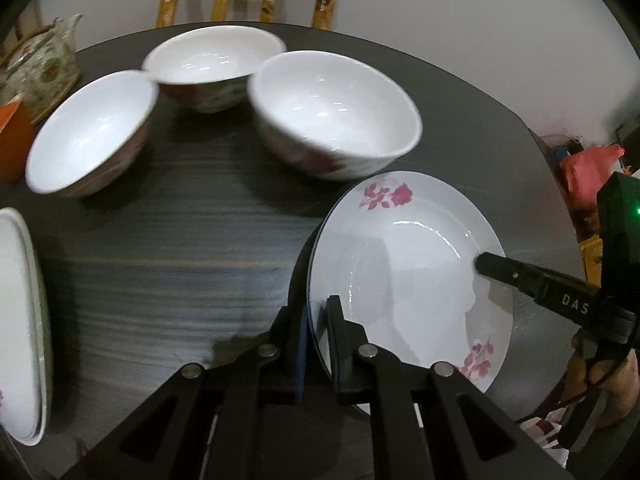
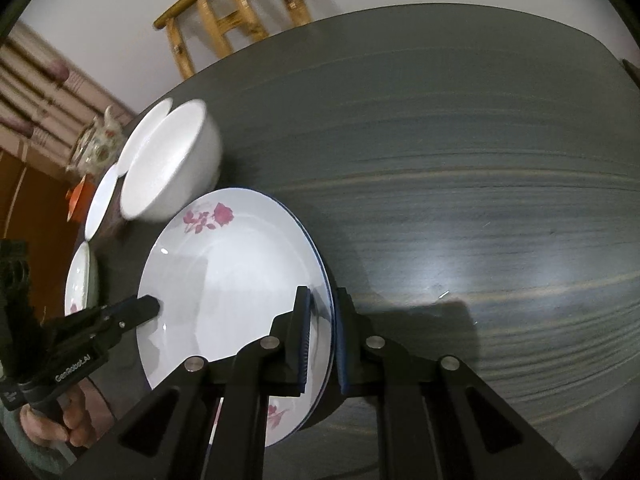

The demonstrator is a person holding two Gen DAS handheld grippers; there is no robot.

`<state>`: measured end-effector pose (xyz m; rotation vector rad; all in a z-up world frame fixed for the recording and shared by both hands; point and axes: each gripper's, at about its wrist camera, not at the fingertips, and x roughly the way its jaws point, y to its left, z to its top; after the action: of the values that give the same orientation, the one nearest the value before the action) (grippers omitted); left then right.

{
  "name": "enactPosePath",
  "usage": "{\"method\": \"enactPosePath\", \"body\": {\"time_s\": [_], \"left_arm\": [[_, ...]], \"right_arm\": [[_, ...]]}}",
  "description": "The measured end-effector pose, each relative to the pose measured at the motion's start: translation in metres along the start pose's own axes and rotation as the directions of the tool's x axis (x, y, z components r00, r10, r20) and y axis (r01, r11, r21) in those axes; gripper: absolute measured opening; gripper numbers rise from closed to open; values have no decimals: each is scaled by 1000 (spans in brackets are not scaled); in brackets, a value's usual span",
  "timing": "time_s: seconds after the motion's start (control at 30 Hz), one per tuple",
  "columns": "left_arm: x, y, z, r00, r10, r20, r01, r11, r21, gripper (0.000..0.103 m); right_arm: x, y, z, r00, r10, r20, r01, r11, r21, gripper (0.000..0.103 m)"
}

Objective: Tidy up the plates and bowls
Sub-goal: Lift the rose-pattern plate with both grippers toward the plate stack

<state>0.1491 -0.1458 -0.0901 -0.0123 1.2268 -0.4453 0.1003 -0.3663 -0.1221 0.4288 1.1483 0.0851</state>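
So on the table (image 1: 168, 248) there's three white bowls (image 1: 332, 116) along the far edge, two flowered plates (image 1: 408, 276) stacked near the right edge, another plate stack (image 1: 20, 320) at the left edge, and one teapot (image 1: 44, 64).

Dark grey wood-grain table (image 1: 168, 264). On it: three white bowls (image 1: 332, 116) far, touching in row; stacked plates (image 1: 20, 320) at my near left; floral teapot (image 1: 44, 64) far left corner.
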Motion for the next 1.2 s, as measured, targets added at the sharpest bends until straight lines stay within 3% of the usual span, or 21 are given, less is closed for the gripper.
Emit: {"method": "enactPosePath", "body": {"time_s": [0.2, 0.47, 0.83, 1.0, 1.2], "left_arm": [[-16, 32, -14, 1000, 20, -1, -20, 1000, -11, 10], [-26, 53, -22, 1000, -6, -7, 6, 1000, 11, 10], [-16, 52, -19, 999, -41, -19, 42, 999, 8, 10], [-10, 52, -20, 998, -41, -42, 41, 999, 13, 18], [-1, 48, -21, 994, -77, -72, 77, 997, 0, 19]], "right_arm": [[8, 35, -19, 999, 16, -28, -17, 999, -51, 12], [14, 59, -28, 999, 17, -32, -20, 998, -67, 14], [16, 60, -30, 999, 14, -30, -16, 999, -46, 15], [16, 59, -32, 999, 21, -31, -22, 999, -40, 15], [15, 58, -33, 999, 22, -30, -23, 999, -39, 15]]}}
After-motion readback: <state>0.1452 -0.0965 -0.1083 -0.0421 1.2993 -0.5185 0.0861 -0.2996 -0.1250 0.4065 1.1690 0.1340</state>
